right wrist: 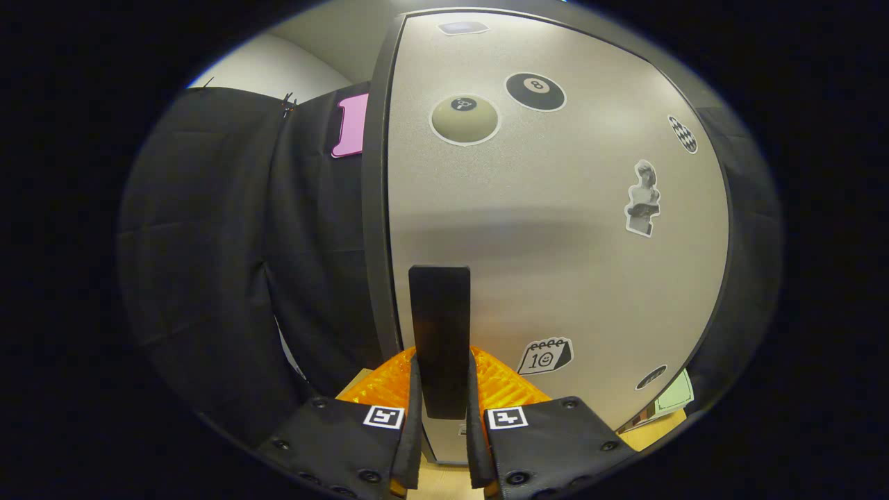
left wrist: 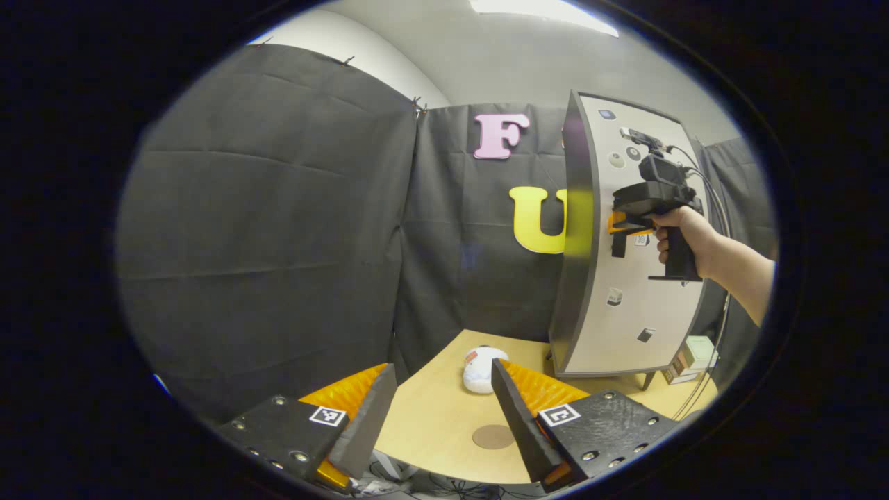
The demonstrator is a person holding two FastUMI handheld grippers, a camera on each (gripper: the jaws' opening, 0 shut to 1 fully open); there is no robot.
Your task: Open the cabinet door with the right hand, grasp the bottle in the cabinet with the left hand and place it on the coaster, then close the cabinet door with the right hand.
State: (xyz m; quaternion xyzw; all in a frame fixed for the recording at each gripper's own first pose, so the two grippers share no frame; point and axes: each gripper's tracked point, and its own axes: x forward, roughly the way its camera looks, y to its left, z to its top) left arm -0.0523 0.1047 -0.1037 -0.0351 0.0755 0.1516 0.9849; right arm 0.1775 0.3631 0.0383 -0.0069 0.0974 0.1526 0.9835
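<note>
Grey and sticker-dotted, the cabinet door carries a black handle at 6 o'clock in the right gripper view, pinched between the fingers of the right gripper. In the left gripper view the left gripper hangs with fingers spread over the wooden counter. There, a round brown coaster sits near 6 o'clock, just before a white plush toy; I cannot tell where the bottle is.
</note>
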